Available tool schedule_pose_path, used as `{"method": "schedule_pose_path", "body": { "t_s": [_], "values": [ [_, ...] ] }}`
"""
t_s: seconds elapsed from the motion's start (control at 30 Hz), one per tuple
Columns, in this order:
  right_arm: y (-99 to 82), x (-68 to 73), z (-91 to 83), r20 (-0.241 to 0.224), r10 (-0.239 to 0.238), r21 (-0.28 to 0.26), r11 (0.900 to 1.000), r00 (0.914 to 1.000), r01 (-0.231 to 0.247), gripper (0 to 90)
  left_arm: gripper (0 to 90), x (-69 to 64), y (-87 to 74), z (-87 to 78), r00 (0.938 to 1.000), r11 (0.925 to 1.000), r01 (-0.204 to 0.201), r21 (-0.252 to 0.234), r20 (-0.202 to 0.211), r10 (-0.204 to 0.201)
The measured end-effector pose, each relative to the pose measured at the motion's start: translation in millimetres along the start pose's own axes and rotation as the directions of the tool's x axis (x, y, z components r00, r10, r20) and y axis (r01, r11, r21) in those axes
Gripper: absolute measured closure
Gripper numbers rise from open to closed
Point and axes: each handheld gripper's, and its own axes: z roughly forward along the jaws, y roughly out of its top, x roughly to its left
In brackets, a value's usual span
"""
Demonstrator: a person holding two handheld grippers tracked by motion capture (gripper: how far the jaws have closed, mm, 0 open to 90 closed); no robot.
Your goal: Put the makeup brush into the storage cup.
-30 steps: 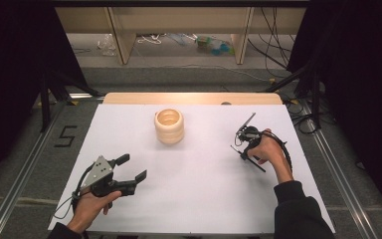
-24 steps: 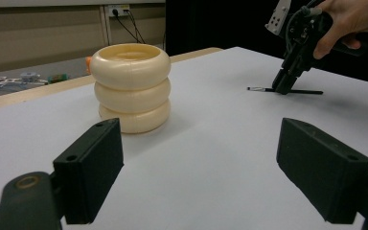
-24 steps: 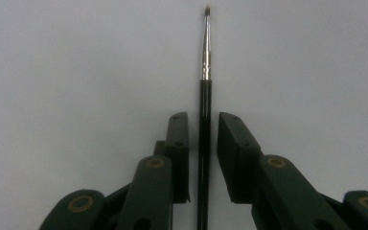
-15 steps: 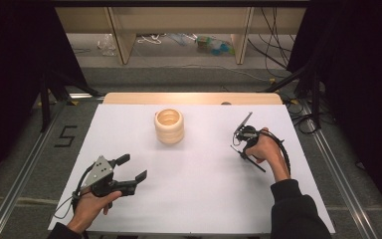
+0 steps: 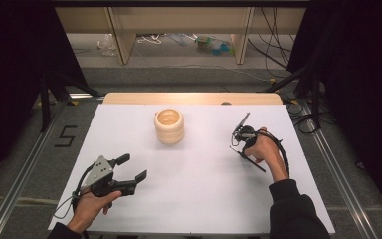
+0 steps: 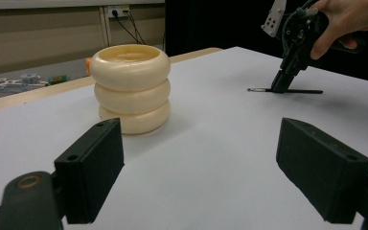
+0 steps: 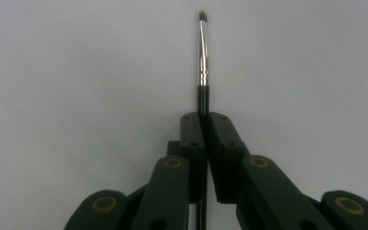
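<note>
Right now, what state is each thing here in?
Brush: lying flat on the table, clamped by its handle.
Right gripper: shut on the brush, jaws just closed.
Left gripper: open, empty.
Holder: upright, nothing visible inside, untouched.

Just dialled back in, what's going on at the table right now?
The person's right gripper has just closed its jaws on a thin black-handled brush with a silver ferrule, which lies on the white table with the gripper pointing down at it. The left gripper rests near the table's front, jaws wide open and holding nothing, facing the cream ribbed cup of three stacked rings, which stands upright and untouched mid-table.
</note>
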Motion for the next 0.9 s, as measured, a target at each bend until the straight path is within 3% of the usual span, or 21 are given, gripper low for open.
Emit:
{"method": "schedule_pose_path", "body": {
  "t_s": [0.1,0.2,0.37,0.53,0.67,0.7,0.73,0.8,0.9],
  "values": [
    [-1.3,-2.2,0.1,-0.001,-0.031,-0.014,0.9994,0.9995,0.031,85.3,16.5,0.3,0.1,-0.1,1.0000,1.0000,-0.002,-0.001,0.001,0.002],
    [-1.4,-2.9,-3.6,0.005,-0.022,-0.038,0.9990,0.9998,0.022,85.3,16.5,0.4,-0.2,-0.2,0.9999,0.9999,0.011,-0.001,-0.002,-0.011],
    [-4.1,-5.3,-23.9,0.019,-0.018,-0.142,0.9897,0.9997,0.020,85.3,16.5,0.8,0.1,-0.7,1.0000,1.0000,0.003,0.000,-0.002,-0.003],
    [-7.1,-5.7,-49.3,0.027,0.006,-0.300,0.9539,0.9996,0.003,85.3,16.4,-0.1,-0.1,-0.8,1.0000,1.0000,0.005,0.001,-0.002,-0.005],
    [-10.7,-3.2,-61.2,0.041,0.015,-0.411,0.9117,0.9990,0.003,85.3,16.4,-0.2,-0.2,-0.5,1.0000,1.0000,0.003,0.000,-0.003,-0.003],
    [-12.1,-2.6,-63.9,0.036,0.013,-0.426,0.9049,0.9993,0.003,85.2,16.3,0.3,-0.3,0.3,1.0000,1.0000,-0.001,-0.007,0.005,0.001],
    [-12.6,-1.4,-64.3,0.049,0.024,-0.458,0.8892,0.9985,0.001,85.3,16.3,-0.4,-0.1,-0.4,1.0000,1.0000,0.009,0.001,-0.002,-0.009],
    [-14.1,-1.6,-68.3,0.067,0.012,-0.498,0.8668,0.9977,0.023,85.2,16.3,-0.6,-0.1,-0.3,0.9999,0.9999,0.013,-0.001,-0.003,-0.013],
    [-16.2,0.3,-74.9,0.070,0.014,-0.514,0.8574,0.9975,0.024,85.3,16.3,-0.1,0.1,-0.5,1.0000,1.0000,-0.001,0.000,0.000,0.001]
  ]
}}
